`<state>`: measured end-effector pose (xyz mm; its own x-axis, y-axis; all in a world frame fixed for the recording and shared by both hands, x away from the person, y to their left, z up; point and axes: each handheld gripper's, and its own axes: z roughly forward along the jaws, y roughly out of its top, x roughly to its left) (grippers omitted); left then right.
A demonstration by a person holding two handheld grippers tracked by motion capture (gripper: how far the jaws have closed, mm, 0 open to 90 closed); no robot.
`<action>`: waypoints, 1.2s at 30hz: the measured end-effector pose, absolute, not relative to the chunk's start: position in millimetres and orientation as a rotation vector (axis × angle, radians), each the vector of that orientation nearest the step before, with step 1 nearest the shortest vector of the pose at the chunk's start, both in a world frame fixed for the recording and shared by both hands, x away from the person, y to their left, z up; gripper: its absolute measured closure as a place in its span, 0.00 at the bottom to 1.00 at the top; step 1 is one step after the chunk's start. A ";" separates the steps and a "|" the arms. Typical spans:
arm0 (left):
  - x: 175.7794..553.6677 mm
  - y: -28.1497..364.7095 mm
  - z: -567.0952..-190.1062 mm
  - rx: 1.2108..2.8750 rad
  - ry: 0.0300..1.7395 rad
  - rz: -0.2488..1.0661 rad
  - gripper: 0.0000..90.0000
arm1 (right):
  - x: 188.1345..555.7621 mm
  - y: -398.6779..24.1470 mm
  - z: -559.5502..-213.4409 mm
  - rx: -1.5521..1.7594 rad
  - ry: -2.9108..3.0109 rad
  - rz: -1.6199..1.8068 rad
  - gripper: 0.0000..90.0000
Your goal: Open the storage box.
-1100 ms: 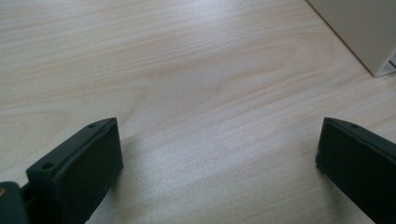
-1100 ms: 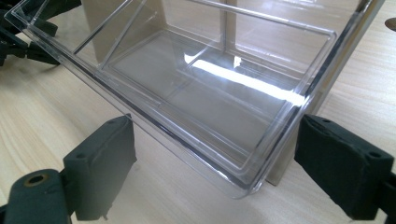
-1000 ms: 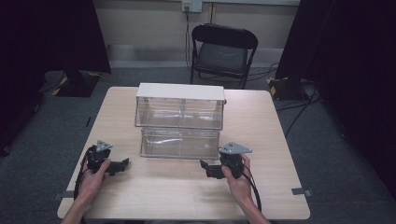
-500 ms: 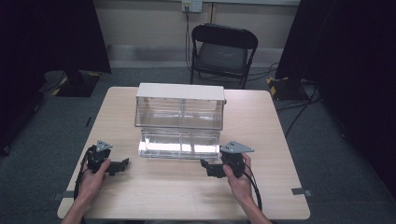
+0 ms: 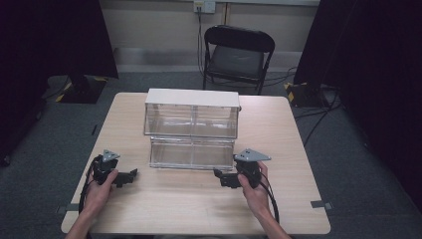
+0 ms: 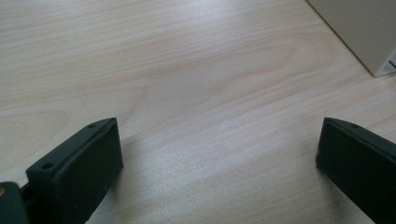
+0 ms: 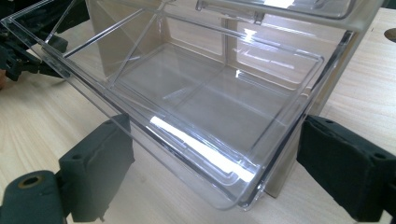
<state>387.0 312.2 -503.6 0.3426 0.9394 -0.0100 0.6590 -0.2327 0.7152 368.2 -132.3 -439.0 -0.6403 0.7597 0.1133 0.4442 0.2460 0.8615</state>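
Observation:
A clear plastic drawer cabinet [image 5: 191,114] with a white top stands mid-table. Its lower drawer [image 5: 191,153] is pulled out toward me and looks empty [image 7: 196,107]. My right gripper [image 5: 222,178] rests on the table just off the drawer's front right corner. It is open, and in the right gripper view [image 7: 217,123] its jaws stand wide on either side of the drawer's front edge, with no clear contact. My left gripper [image 5: 130,175] lies to the left of the drawer, apart from it. It is open over bare wood [image 6: 217,126], with the cabinet's corner [image 6: 355,28] far ahead on the right.
The wooden table [image 5: 199,209] has free room in front of the grippers and along both sides of the cabinet. A black folding chair [image 5: 238,55] stands beyond the far edge. Cables trail from both grippers over the near edge.
Both grippers keep nearly the same places. The glare on the drawer's front has shifted a little; I cannot tell whether the drawer itself moved.

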 end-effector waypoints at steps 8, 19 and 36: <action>387.0 312.3 -503.6 1.981 1.392 0.576 0.00 | 370.1 -132.6 -437.0 1.114 2.212 1.348 0.10; 386.9 312.2 -503.7 1.980 1.393 0.577 0.00 | 371.2 -131.3 -435.2 1.104 2.206 1.339 0.07; 387.0 312.3 -503.6 1.981 1.392 0.575 0.00 | 374.9 -130.2 -426.9 1.084 2.210 1.348 0.02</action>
<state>387.0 312.3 -503.6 0.3428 0.9394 -0.0095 0.6585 -0.2331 0.7156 374.9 -130.2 -426.9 -0.6543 0.7494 0.1018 0.4335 0.2613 0.8624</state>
